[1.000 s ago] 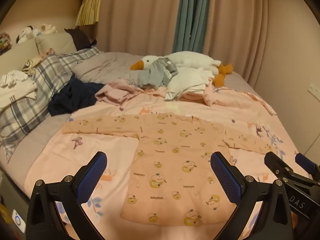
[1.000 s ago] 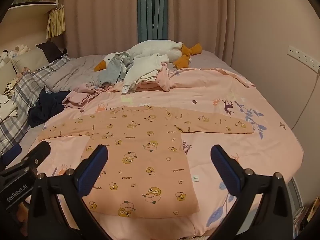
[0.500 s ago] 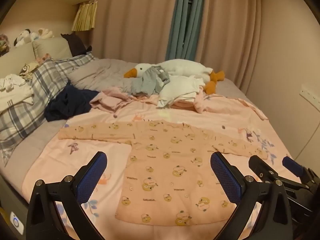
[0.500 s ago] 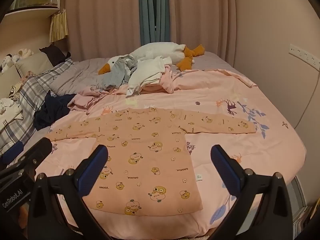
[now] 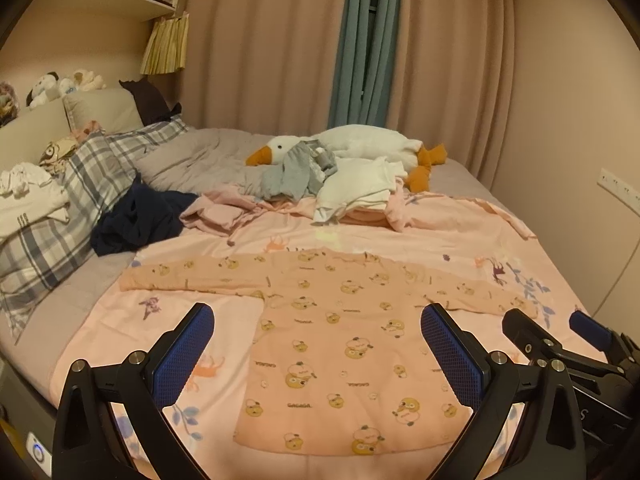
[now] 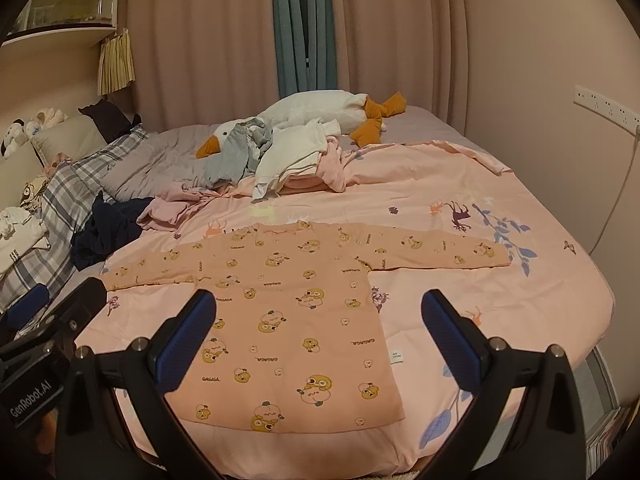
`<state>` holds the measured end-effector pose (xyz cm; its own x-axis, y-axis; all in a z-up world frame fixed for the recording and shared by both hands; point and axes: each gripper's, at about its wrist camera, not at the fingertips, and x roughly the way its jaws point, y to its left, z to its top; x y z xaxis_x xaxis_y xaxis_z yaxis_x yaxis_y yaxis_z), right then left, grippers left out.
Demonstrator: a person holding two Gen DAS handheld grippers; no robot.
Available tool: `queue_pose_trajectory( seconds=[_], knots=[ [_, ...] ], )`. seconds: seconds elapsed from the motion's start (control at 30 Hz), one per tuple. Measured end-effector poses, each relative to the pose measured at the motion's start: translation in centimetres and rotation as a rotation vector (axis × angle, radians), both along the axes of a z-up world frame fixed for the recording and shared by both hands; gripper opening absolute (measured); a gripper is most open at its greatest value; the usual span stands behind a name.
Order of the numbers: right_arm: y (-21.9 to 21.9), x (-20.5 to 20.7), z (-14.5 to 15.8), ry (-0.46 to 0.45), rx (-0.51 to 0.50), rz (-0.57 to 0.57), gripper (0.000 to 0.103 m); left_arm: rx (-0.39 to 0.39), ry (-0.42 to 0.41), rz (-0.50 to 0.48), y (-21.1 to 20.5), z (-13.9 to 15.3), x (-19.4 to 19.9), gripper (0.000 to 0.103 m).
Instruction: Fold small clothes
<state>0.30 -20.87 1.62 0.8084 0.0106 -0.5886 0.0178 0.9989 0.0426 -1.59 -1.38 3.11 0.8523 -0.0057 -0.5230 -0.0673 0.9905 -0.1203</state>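
A bed fills both views, covered by a pink printed duvet (image 6: 460,184) that serves as the folding surface. Toward the headboard a plaid pillow (image 5: 80,200) lies at the left, and a white goose plush (image 6: 316,110) stretches across the far side with a heap of unfolded clothes (image 6: 288,156) piled against it, probably the waiting stock, kept clear of the near edge. A dark navy garment (image 5: 140,216) is crumpled beside the pillow.

The task's piece, a small peach long-sleeved shirt (image 6: 288,312) printed with cartoon ducks, lies flat near the foot of the bed, hem toward the cameras, both sleeves spread straight out sideways, a layout that suits a first fold. No fold is made yet.

The left gripper (image 5: 316,344) hovers above the shirt's lower left part with its jaws wide apart and nothing between them. The right gripper (image 6: 320,332) hangs over the lower right part, likewise spread wide and empty. Each seems posed to come down on its own side of the shirt.
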Motion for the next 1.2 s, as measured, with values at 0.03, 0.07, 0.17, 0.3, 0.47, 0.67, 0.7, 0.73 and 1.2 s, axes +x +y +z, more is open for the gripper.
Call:
queue_pose_trajectory(
  seconds=[0.03,0.07,0.17,0.3,0.47,0.67,0.7,0.73,1.2],
  knots=[
    [0.0,0.0,0.0,0.000,-0.003,0.000,0.103,-0.004,0.000,-0.001,0.0,0.0,0.0,0.102],
    [0.0,0.1,0.1,-0.001,-0.005,0.000,0.103,-0.008,0.001,-0.003,0.0,0.0,0.1,0.102],
    [0.1,0.1,0.1,0.001,-0.002,0.001,0.103,-0.002,0.001,0.002,-0.1,0.1,0.2,0.102],
    [0.1,0.2,0.4,-0.001,-0.002,0.003,0.103,0.012,-0.005,0.018,-0.1,0.0,0.1,0.102],
    [0.1,0.3,0.3,0.001,-0.004,0.002,0.103,0.009,-0.001,0.019,0.3,-0.1,0.2,0.102],
    [-0.1,0.6,0.4,0.007,-0.004,-0.006,0.103,0.010,-0.001,0.041,0.5,-0.2,0.3,0.102],
    [-0.2,0.7,0.4,0.006,-0.006,-0.007,0.103,0.011,0.000,0.041,0.6,-0.3,0.3,0.102],
    [-0.2,0.7,0.4,0.006,-0.007,-0.008,0.103,0.014,0.000,0.044,0.5,-0.3,0.3,0.102],
    [-0.7,0.7,0.6,-0.013,-0.008,-0.037,0.103,0.009,-0.003,0.060,0.9,-0.3,0.3,0.102]
  ],
)
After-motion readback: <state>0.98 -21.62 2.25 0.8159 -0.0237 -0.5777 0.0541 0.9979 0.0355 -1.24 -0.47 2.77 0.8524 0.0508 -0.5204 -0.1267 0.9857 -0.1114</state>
